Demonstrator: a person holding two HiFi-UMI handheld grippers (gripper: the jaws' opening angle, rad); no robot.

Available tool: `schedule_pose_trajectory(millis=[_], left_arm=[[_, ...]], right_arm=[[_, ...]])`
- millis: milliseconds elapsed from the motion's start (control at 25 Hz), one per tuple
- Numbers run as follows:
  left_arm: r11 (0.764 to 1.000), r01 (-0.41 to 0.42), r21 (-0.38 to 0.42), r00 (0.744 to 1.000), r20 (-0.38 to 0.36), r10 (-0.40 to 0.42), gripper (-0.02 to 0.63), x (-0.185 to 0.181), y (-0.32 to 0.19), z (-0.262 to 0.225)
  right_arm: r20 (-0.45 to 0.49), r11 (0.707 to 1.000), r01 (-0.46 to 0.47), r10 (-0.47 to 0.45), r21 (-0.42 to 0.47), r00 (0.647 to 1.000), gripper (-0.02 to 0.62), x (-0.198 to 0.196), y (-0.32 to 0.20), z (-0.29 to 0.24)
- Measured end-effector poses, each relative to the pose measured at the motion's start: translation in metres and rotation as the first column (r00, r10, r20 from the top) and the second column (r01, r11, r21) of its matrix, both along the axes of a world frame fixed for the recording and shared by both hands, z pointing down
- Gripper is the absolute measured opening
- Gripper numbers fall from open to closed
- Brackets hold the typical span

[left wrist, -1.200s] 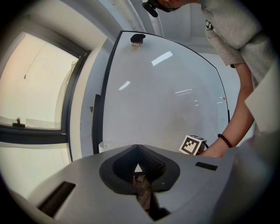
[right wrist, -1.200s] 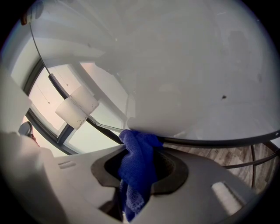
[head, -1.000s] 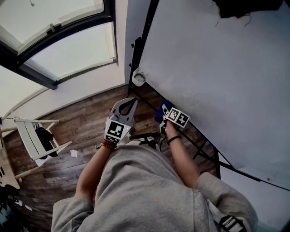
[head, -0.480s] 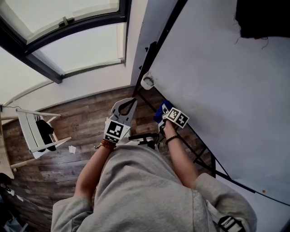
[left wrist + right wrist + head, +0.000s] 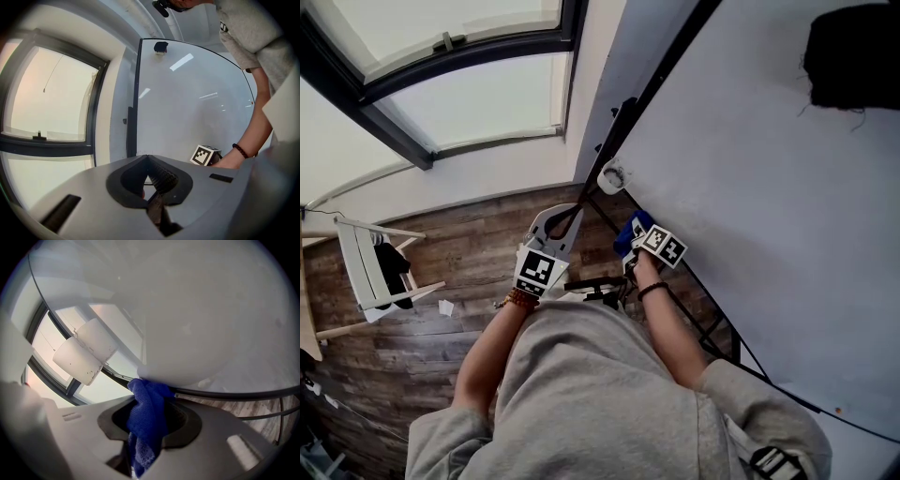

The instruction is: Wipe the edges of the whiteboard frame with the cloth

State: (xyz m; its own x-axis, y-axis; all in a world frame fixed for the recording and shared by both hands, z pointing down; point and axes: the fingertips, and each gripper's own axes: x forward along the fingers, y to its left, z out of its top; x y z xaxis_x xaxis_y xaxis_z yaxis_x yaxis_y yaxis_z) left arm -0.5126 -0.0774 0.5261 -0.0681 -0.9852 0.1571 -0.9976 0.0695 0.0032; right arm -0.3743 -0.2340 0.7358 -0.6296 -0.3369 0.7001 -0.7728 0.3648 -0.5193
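Note:
The whiteboard (image 5: 769,187) fills the right of the head view, and its dark frame (image 5: 652,84) runs down to a lower corner. My right gripper (image 5: 630,236) is shut on a blue cloth (image 5: 636,231), which it presses against the board's lower frame edge near that corner. In the right gripper view the cloth (image 5: 147,413) bunches between the jaws of the right gripper (image 5: 149,397) and touches the dark frame strip (image 5: 225,392). My left gripper (image 5: 565,214) hangs beside it, apart from the board and over the floor. In the left gripper view the left gripper (image 5: 149,161) is shut with nothing in it.
A white cylinder (image 5: 611,175) sits at the board's lower corner, close to the cloth. A black eraser (image 5: 853,56) clings to the board higher up. The stand's dark legs (image 5: 712,328) run under the board. A white folding chair (image 5: 370,272) stands on the wooden floor (image 5: 441,244) below a window (image 5: 441,75).
The right gripper and the cloth have slid along the lower frame edge, closer to the white cylinder at the corner. The head view has shifted. The left gripper has hardly moved.

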Motion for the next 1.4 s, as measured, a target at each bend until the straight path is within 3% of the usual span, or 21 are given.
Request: schedule_pose_trajectory(millis=[1080,1400], left_arm=[[0.994,0.106,0.005,0.994,0.008,-0.106,0.009,-0.046,0.020,-0.005],[0.998,0.059,0.004,0.998,0.004,-0.059,0.009,-0.029,0.025,-0.005]], right_arm=[[0.070,0.989,0.144,-0.146,0.027,0.987,0.137,-0.095,0.003,-0.012],[0.156,0.929,0.349,-0.366,0.126,0.917,0.140,-0.103,0.025,-0.032]])
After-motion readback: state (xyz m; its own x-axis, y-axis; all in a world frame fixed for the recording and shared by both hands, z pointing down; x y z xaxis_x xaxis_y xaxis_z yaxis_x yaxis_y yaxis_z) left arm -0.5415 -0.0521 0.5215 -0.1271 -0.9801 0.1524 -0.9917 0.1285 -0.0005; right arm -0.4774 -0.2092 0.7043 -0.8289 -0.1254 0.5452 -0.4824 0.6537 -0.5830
